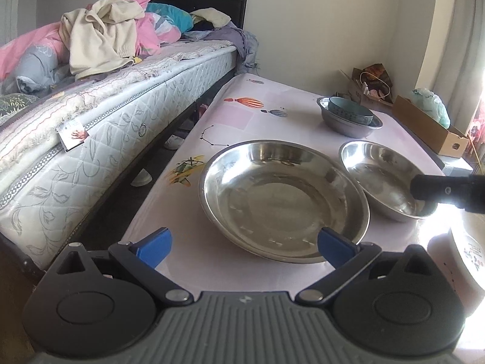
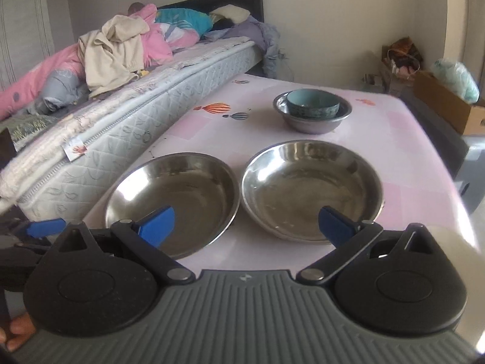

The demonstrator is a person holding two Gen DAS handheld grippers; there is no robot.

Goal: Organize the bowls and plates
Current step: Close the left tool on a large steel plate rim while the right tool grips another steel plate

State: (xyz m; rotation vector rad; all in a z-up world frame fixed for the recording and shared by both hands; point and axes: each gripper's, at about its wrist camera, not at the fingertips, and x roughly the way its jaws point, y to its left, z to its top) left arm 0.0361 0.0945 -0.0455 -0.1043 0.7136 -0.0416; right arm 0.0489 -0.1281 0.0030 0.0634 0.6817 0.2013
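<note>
Left wrist: left gripper (image 1: pixel 244 247) wide, empty; right gripper (image 2: pixel 246 226) wide, empty, above steel plates (image 2: pixel 312 189)

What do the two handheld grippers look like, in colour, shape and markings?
The left gripper and the right gripper look alike: two blue flat fingertips on black link arms with silver pivot pins, black rounded housings with round caps, and a grey ribbed body bearing a small pale logo. No cables show.
</note>
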